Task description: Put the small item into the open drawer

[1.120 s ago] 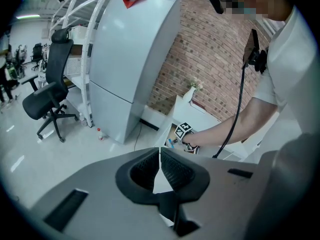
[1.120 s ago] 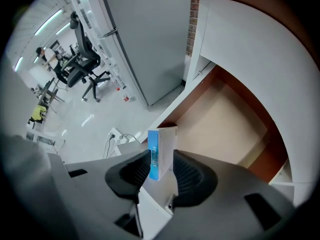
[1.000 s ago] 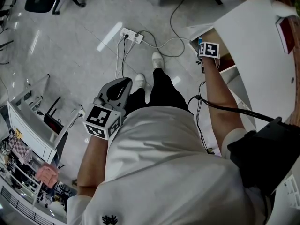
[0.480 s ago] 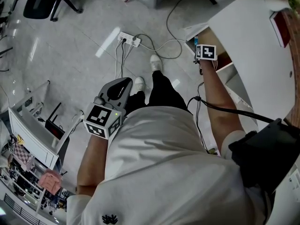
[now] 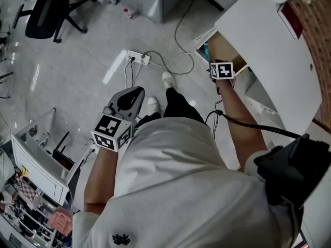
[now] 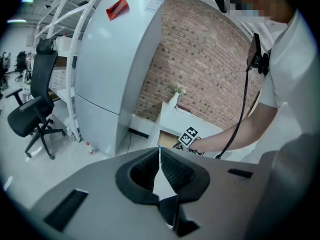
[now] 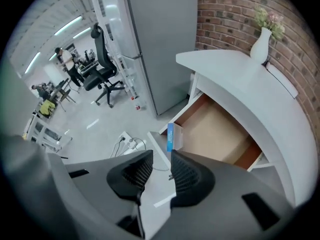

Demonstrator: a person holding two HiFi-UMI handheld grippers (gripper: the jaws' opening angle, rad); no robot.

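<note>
Small blue-and-white box (image 7: 173, 136) stood upright in the open drawer (image 7: 220, 134), at its front corner. Right gripper (image 7: 161, 158) pointed down at it, jaws apart and closing with nothing between them. Left gripper (image 6: 159, 151) was closed tip to tip, empty, well away from the drawer

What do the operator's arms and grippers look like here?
Left gripper and right gripper: grey shells, black ribbed tongs, each with a white cube of black square markers. White short sleeves; a black cable runs along the right arm. Right tongs closing, nothing between them.
</note>
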